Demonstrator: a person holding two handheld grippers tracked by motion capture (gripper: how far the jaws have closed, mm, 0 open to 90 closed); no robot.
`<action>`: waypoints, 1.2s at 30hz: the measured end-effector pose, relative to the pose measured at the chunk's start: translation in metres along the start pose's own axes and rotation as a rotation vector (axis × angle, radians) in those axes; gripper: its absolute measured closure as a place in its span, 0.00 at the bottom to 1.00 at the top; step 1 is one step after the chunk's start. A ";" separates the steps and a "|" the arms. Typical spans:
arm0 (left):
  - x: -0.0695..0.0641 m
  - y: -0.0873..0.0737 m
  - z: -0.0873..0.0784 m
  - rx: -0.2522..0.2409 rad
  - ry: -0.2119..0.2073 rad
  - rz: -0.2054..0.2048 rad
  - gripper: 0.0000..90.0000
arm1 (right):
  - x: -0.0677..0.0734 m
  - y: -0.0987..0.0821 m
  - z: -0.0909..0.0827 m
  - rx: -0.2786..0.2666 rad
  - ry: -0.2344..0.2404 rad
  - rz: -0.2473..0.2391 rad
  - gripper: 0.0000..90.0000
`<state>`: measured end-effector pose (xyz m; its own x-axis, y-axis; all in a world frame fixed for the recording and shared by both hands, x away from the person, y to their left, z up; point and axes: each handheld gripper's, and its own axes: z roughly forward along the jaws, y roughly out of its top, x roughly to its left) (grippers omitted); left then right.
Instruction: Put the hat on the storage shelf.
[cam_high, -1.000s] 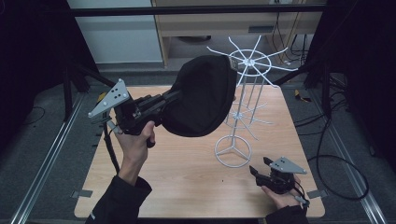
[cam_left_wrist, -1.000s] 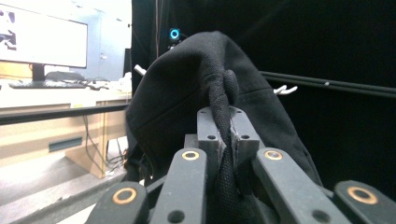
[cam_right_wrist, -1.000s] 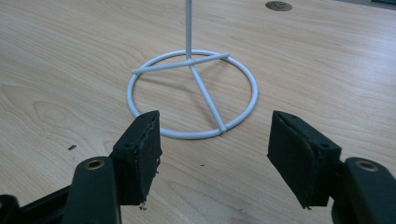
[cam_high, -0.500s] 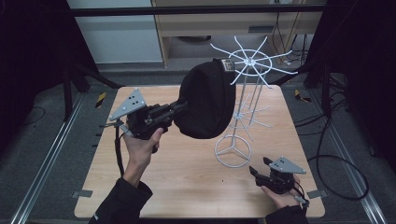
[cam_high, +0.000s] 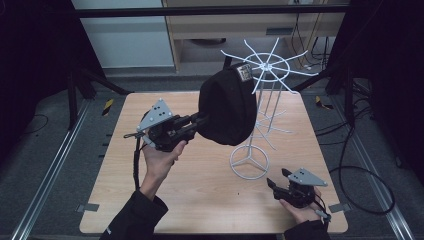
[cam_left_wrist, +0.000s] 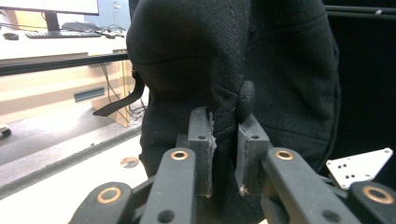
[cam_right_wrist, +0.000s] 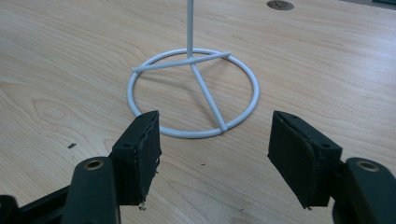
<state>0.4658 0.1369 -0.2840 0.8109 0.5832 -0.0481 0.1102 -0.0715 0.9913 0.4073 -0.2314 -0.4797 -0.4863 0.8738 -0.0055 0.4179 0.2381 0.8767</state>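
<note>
Black jaws of the right tool (cam_high: 276, 184) stand wide apart with nothing between them, low over the pale wooden worktop (cam_high: 200, 200) at its near right corner, held in the person's right hand (cam_high: 299, 210). In the right gripper view that tool (cam_right_wrist: 212, 149) looks along the boards at the white wire ring that forms the base of the hat stand (cam_right_wrist: 194, 91), which lies just beyond the jaw tips and apart from them. Farther in and to the left, the person's left hand (cam_high: 160, 157) holds the left tool (cam_high: 197, 122) level above the worktop, its jaws pointing toward the stand. In the left gripper view the left tool (cam_left_wrist: 224, 140) has a fold of the black cap (cam_left_wrist: 243, 65) between its pads; the jaws have just been opening, and the cloth still sits in the narrow gap, touching the left pad, though I cannot tell whether it is still pressed. From the high view the black cap (cam_high: 227, 107) hangs in the air in front of the white wire hat stand (cam_high: 265, 90), its upper edge up against the spoked wheel at the top of the stand. Behind the worktop stands a wooden cabinet (cam_high: 250, 30).
</note>
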 end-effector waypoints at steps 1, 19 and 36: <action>0.000 0.000 0.000 0.001 0.003 0.001 0.83 | 0.000 0.000 0.000 0.000 0.000 0.000 0.38; -0.005 -0.007 -0.036 0.034 0.080 0.047 0.44 | 0.000 0.000 0.000 0.000 -0.002 0.001 0.38; 0.028 -0.093 -0.099 0.178 0.237 -0.065 0.36 | -0.002 -0.001 0.000 0.003 -0.018 0.016 0.32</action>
<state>0.4211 0.2397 -0.3653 0.6446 0.7622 -0.0598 0.2731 -0.1565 0.9492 0.4082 -0.2329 -0.4805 -0.4658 0.8849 0.0001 0.4280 0.2252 0.8753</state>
